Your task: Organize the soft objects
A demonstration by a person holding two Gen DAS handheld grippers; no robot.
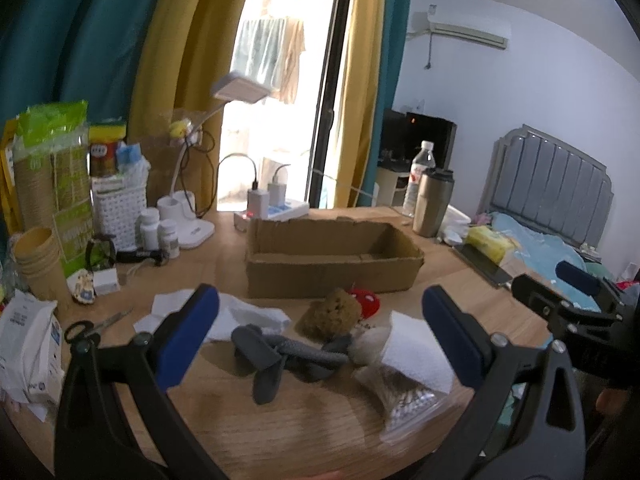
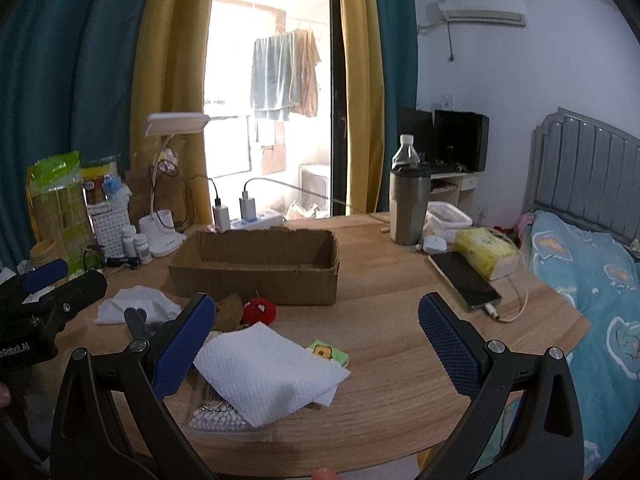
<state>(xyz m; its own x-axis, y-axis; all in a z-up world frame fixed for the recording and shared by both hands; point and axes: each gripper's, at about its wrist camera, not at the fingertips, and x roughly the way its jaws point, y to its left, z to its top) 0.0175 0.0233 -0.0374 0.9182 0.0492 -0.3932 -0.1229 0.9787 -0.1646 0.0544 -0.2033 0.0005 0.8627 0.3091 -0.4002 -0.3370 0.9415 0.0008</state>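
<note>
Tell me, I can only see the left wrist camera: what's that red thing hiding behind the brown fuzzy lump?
Observer: It's a red plush ball with a spider-mask face. It is lying just in front of the cardboard box.
Operator: Is anything hiding past the white paper towel?
Observer: Yes, a small green and yellow pad lies flat at the right edge of the paper towel.
Operator: Is the other grabber holding something?
Observer: No, the right gripper is open, with nothing between its fingers.
</note>
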